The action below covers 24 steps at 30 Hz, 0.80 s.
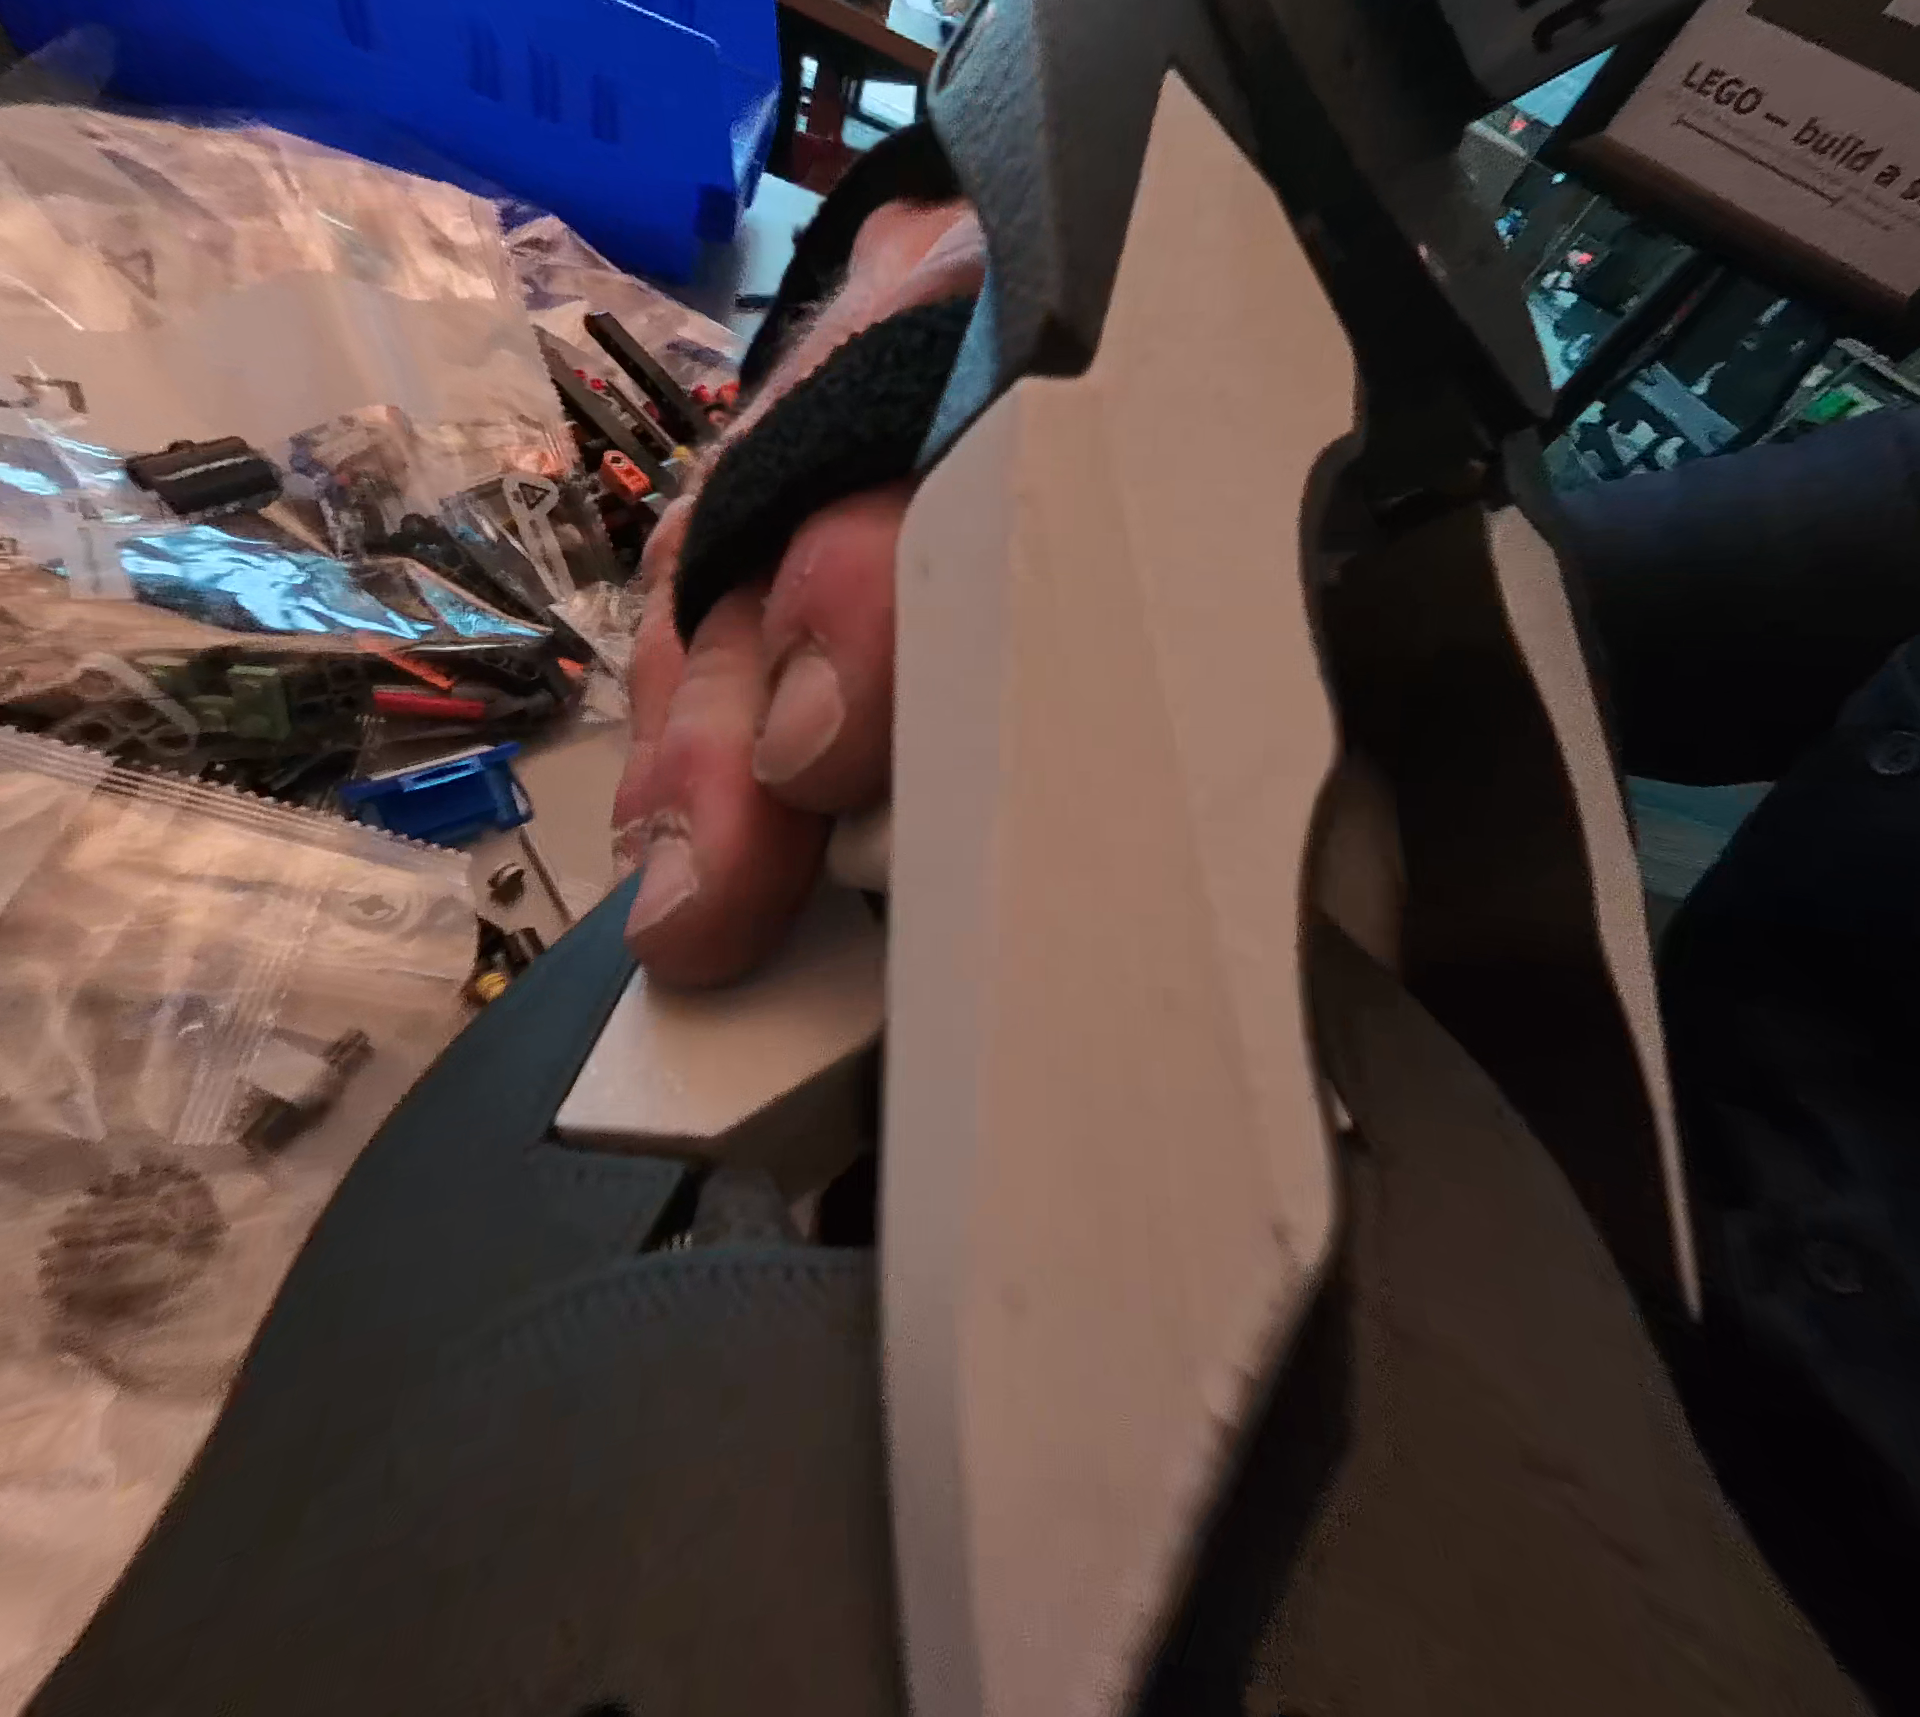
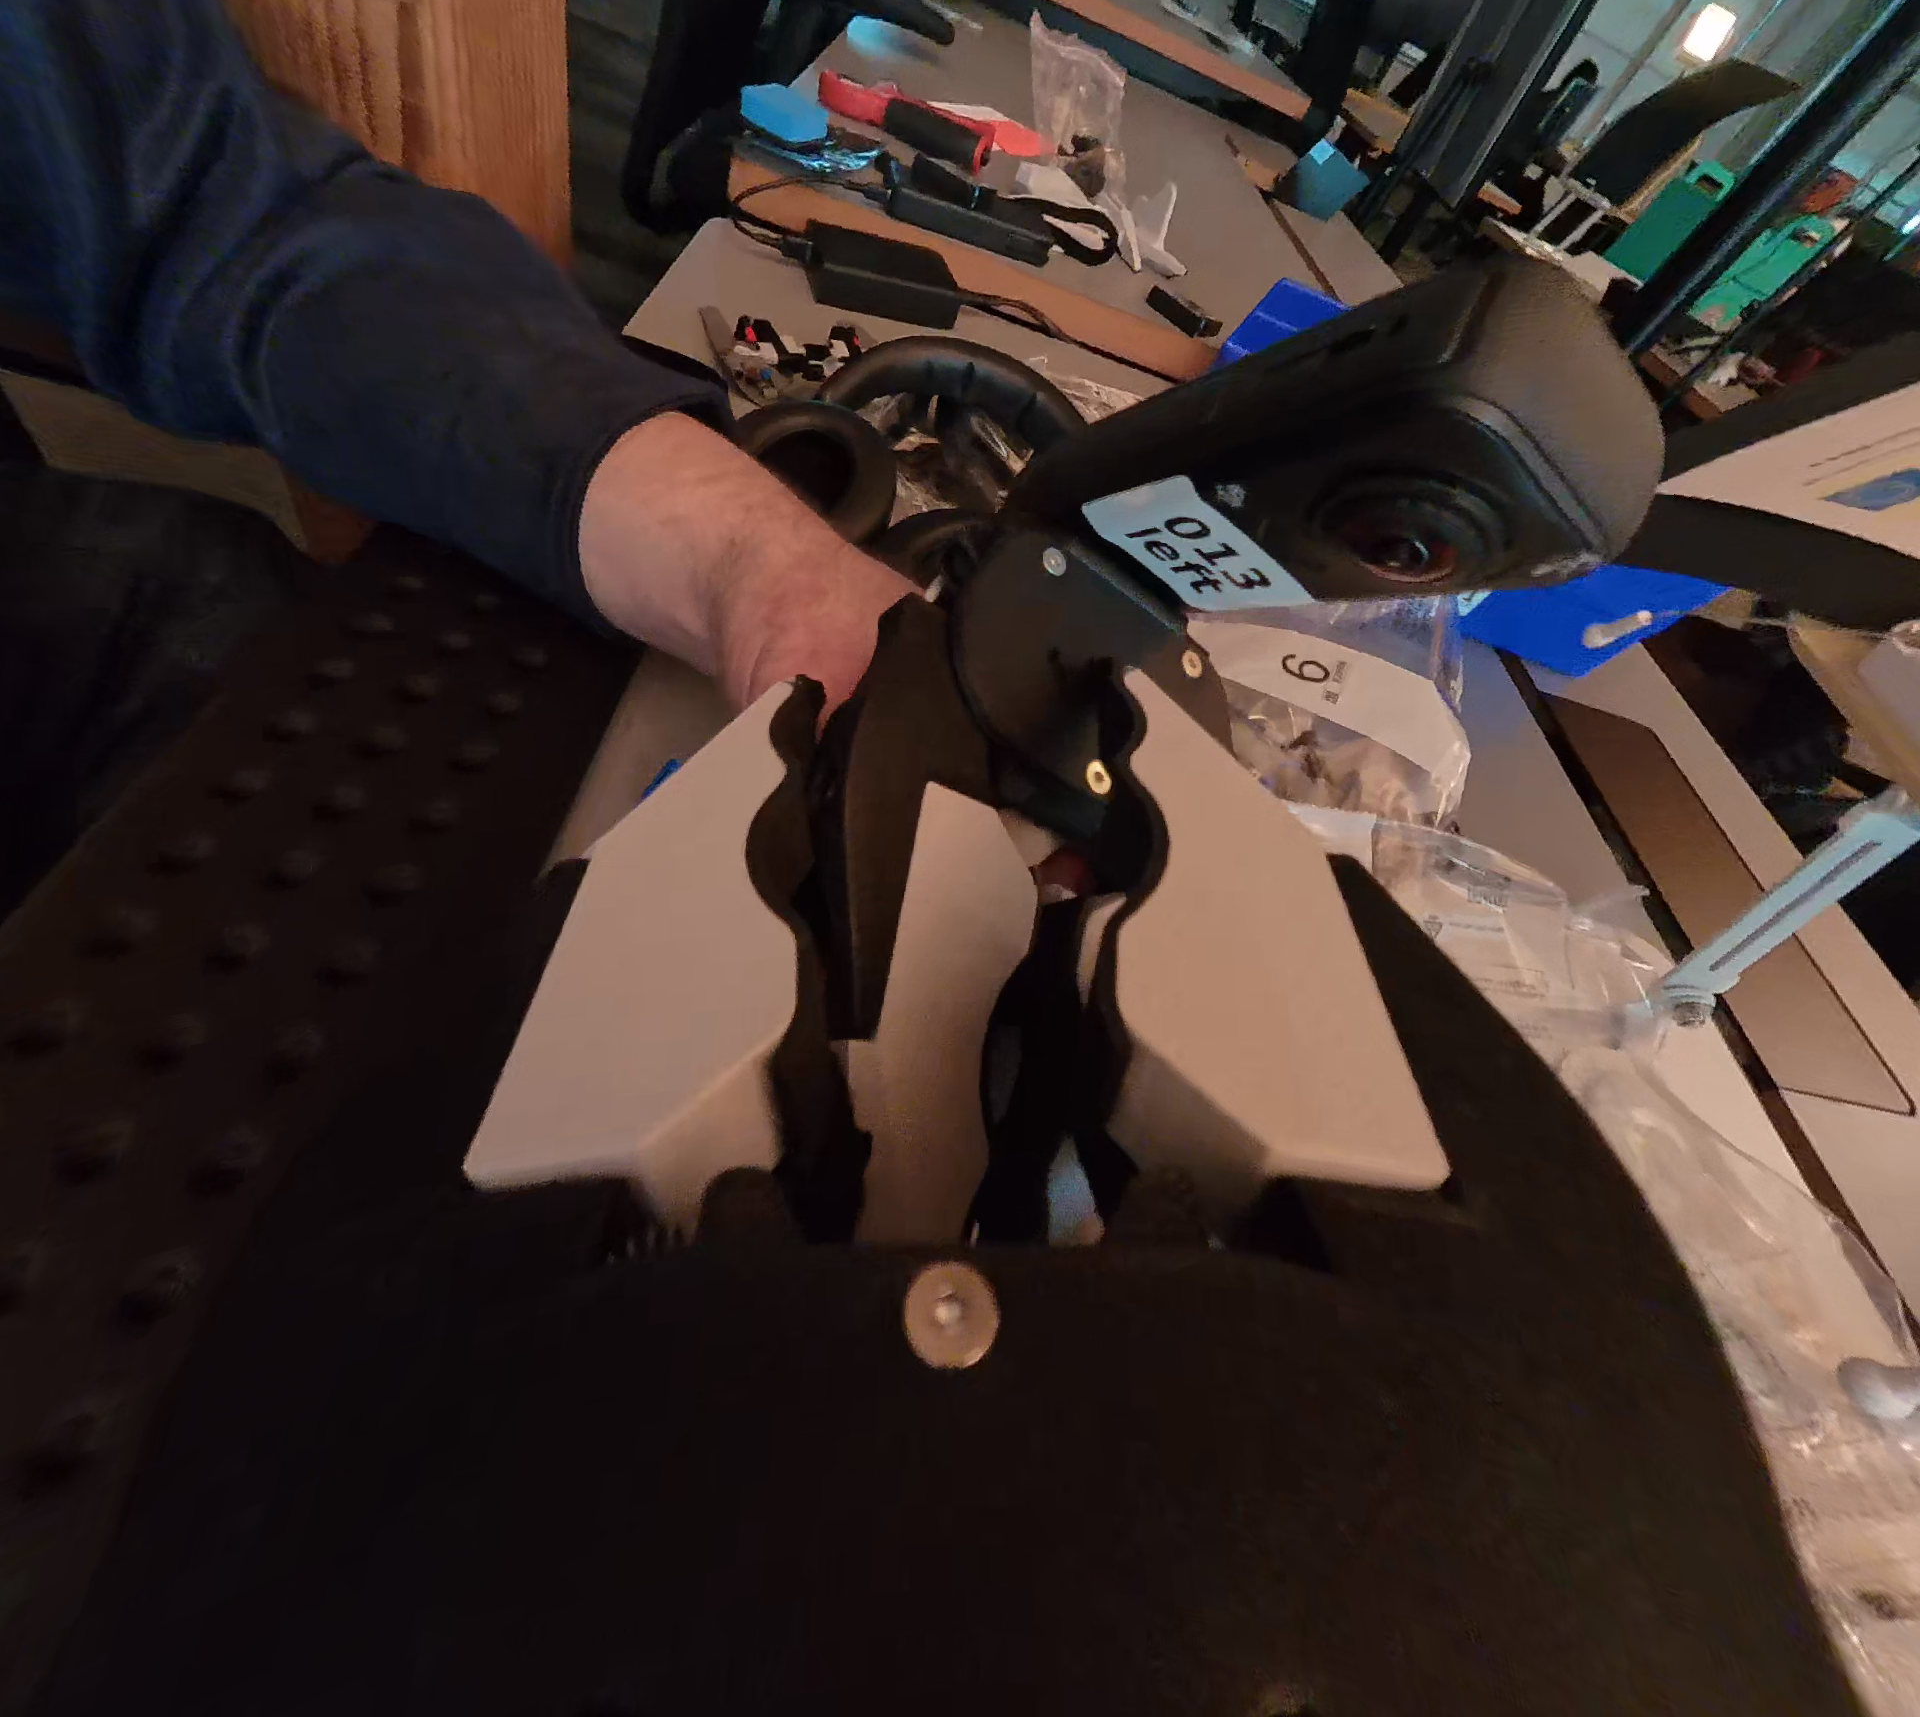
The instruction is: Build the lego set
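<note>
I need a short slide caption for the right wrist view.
Two hand-held grippers meet tip to tip above a table strewn with clear bags.

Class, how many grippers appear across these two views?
2: the left gripper, facing the right wrist camera, and the right gripper, filling the left wrist view. None seem hidden.

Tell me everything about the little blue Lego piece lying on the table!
The blue Lego piece is a small boxy block of shiny plastic, seen in the left wrist view. Its top looks hollowed, with raised edges, and a thin loop sticks out on its right end. It lies flat on the grey table, loose and outside any bag, wedged between a clear plastic bag with a jagged edge in front and a pile of bagged parts behind. No gripper touches it.
</note>
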Motion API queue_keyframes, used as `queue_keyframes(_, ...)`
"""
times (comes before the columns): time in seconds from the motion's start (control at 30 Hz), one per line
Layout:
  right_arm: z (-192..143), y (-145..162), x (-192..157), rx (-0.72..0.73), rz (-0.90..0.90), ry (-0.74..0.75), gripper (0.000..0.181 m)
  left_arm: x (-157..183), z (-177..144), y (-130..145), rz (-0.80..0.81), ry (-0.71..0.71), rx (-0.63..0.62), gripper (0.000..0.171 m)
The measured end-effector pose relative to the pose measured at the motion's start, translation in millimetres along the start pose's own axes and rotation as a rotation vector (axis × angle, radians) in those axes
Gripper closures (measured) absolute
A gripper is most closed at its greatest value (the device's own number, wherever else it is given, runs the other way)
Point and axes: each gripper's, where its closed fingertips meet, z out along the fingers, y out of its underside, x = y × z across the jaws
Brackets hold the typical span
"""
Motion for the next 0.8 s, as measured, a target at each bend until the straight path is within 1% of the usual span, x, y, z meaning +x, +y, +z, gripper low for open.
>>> queue_keyframes(0.1,-3,-3,2,0.015,0.036,-0.005,0.125,-7,-3,-2,0.061,-0.063,0.002,0.089)
queue_keyframes(0.17,-12,-12,6,0.071,0.079,-0.001,0.128,-10,-4,-4,0.085,-0.093,0.012,0.126)
queue_keyframes(0.23,-23,-18,16,0.12,0.095,0.046,0.131,-14,-8,-9,0.097,-0.121,0.037,0.164)
queue_keyframes(0.33,-24,-14,20,0.111,0.13,0.06,0.129,-15,-9,-10,0.081,-0.117,0.052,0.151)
queue_keyframes(0.4,-17,-8,20,0.085,0.158,0.063,0.124,-16,-5,-2,0.129,-0.14,0.0,0.151)
queue_keyframes(0.47,-18,-4,22,0.067,0.195,0.057,0.111,-17,-2,3,0.188,-0.169,-0.034,0.152)
queue_keyframes(0.57,-24,2,24,0.043,0.219,0.041,0.107,-18,-1,4,0.184,-0.168,-0.047,0.144)
queue_keyframes(0.67,-32,1,16,0.055,0.236,-0.027,0.112,-19,-5,2,0.14,-0.161,-0.035,0.141)
queue_keyframes(0.8,-32,7,15,-0.018,0.118,0.02,0.122,-28,-9,8,0.09,-0.183,-0.059,0.142)
